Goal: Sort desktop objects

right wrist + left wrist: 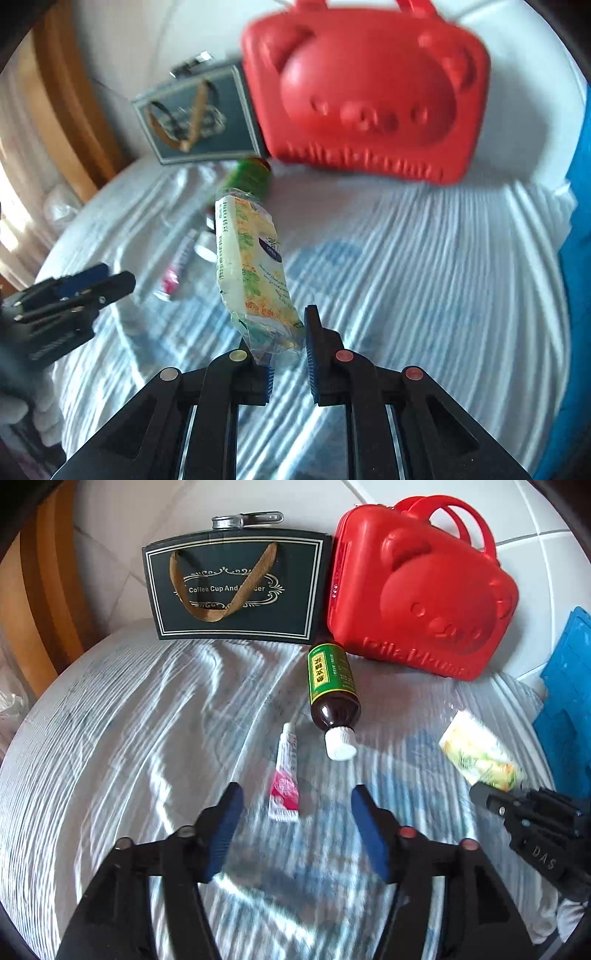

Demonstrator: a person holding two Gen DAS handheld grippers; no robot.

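My right gripper (288,347) is clamped on one end of the tissue pack (255,269), which sticks up and fwd off the striped cloth (424,280), lifted over the middle of the table. My left gripper (297,805) is spread wide w/ nothing in it, hovering just behind the small tube (286,779), which lies flat near the table centre. The brown bottle (332,694) lies on its side beyond the tube, cap toward me. At the far edge stand the dark gift bag (236,587) and, touching its right side, the red bear case (421,594).
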